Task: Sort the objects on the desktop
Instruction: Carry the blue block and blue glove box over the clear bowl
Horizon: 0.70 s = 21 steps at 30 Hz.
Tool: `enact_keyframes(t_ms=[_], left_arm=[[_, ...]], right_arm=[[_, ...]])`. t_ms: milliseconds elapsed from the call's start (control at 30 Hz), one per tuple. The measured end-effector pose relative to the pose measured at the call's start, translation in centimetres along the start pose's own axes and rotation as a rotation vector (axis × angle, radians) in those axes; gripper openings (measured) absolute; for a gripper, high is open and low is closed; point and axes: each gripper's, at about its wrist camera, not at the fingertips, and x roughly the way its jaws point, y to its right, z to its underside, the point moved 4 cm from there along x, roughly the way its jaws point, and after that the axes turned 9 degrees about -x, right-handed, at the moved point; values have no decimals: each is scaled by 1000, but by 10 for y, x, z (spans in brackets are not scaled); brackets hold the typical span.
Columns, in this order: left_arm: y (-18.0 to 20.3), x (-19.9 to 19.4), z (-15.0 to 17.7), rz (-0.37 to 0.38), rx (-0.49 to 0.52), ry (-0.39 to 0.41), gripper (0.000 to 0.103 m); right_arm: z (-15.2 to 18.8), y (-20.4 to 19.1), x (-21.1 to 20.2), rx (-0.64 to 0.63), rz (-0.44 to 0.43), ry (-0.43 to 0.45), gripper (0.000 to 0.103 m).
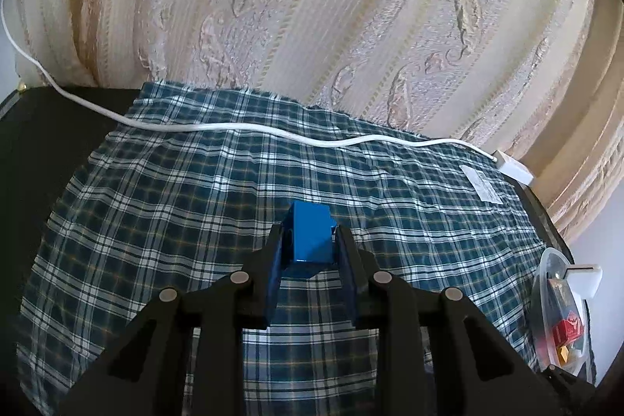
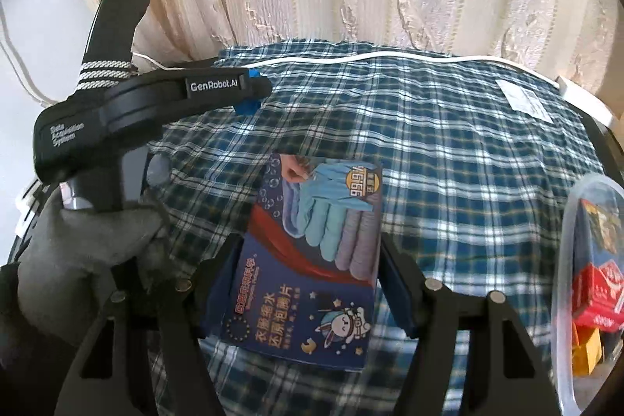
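My left gripper (image 1: 310, 240) is shut on a small blue box (image 1: 312, 234) and holds it above the plaid cloth (image 1: 156, 201). In the right wrist view the left gripper (image 2: 257, 92) appears at the left, held by a grey-gloved hand (image 2: 89, 240), with the blue box (image 2: 247, 106) showing at its tip. My right gripper (image 2: 312, 260) is shut on a dark blue printed flat box (image 2: 312, 260), held between its fingers over the cloth. A clear plastic container (image 2: 585, 279) at the right holds a red box (image 2: 600, 295) and yellow items; it also shows in the left wrist view (image 1: 557, 310).
A white cable (image 1: 253, 129) runs across the back of the cloth to a white adapter (image 1: 514, 168). A white paper label (image 1: 481, 184) lies at the back right. A patterned curtain (image 1: 312, 6) hangs behind the table.
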Motion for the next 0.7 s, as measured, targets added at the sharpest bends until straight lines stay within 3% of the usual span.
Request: enact_keyframes(t_ms=[700], left_arm=[[51, -26, 9, 38, 125, 63, 29]], right_arm=[[25, 30, -64, 125, 17, 103, 71]])
